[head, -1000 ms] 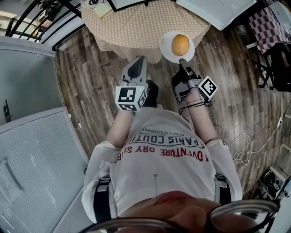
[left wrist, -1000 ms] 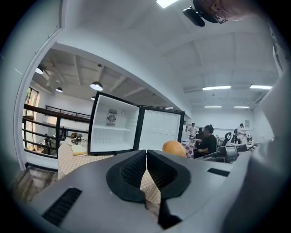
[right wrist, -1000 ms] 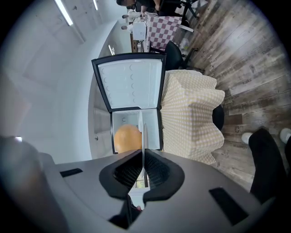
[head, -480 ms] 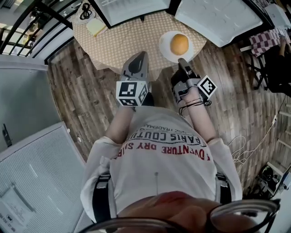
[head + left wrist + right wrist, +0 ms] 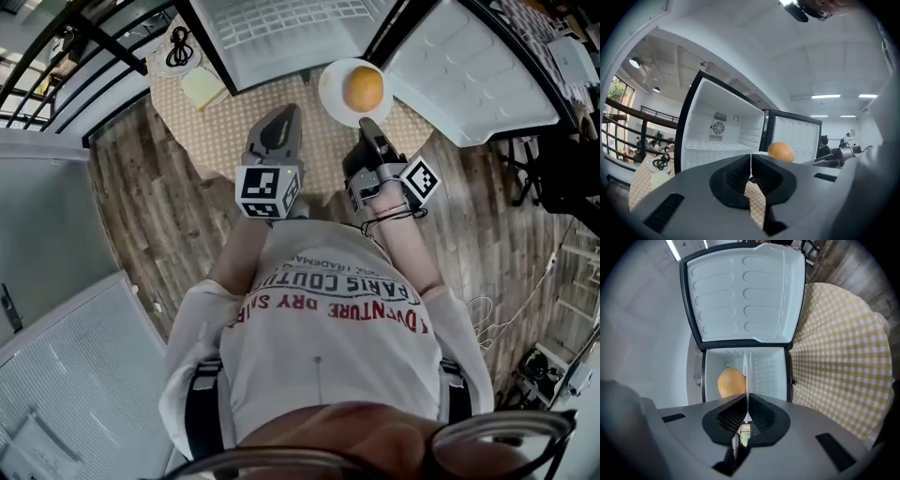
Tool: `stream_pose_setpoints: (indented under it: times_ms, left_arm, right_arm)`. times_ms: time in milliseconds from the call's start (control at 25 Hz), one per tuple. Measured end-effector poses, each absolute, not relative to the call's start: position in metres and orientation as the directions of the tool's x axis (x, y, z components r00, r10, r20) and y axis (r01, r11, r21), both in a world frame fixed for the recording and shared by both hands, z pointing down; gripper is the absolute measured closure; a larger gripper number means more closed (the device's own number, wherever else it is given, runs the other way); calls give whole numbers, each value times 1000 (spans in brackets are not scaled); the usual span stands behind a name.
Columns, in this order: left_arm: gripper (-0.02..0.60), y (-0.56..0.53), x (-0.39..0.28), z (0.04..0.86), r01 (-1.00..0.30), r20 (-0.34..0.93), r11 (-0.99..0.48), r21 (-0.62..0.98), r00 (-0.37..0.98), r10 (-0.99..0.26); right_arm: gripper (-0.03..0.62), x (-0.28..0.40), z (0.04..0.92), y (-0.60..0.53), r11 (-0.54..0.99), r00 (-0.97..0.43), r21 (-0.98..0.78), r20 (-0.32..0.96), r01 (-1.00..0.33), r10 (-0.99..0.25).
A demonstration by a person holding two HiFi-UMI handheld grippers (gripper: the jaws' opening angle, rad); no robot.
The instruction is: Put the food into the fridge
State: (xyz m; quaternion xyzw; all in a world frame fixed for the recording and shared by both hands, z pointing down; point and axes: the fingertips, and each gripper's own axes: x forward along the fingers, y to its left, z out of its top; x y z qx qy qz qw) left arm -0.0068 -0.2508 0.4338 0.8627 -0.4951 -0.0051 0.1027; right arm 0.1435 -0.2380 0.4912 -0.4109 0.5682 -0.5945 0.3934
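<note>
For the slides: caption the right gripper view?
Right claw shut on a plate carrying an orange, open fridge ahead.

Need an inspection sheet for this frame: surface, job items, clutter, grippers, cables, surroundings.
Surface: round table with a checked cloth.
Job's things: round orange food on white plate; mini fridge on the table, door open.
Clutter: yellow pad on the table.
Grippers: right gripper shut on the plate's rim; left gripper shut, empty.
Cables: black coil on the table; white cable on the floor.
Surroundings: wood floor; railing at left.
</note>
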Motion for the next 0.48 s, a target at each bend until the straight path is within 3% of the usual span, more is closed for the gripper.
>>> stream_pose_setpoints:
  times_ms: [480]
  left_arm:
    - [554,-300,-48,440,-928,121,-322,188,347,-930]
  right_arm:
    - [559,96,490,-317,-68,-514,-998,64,-11,-856]
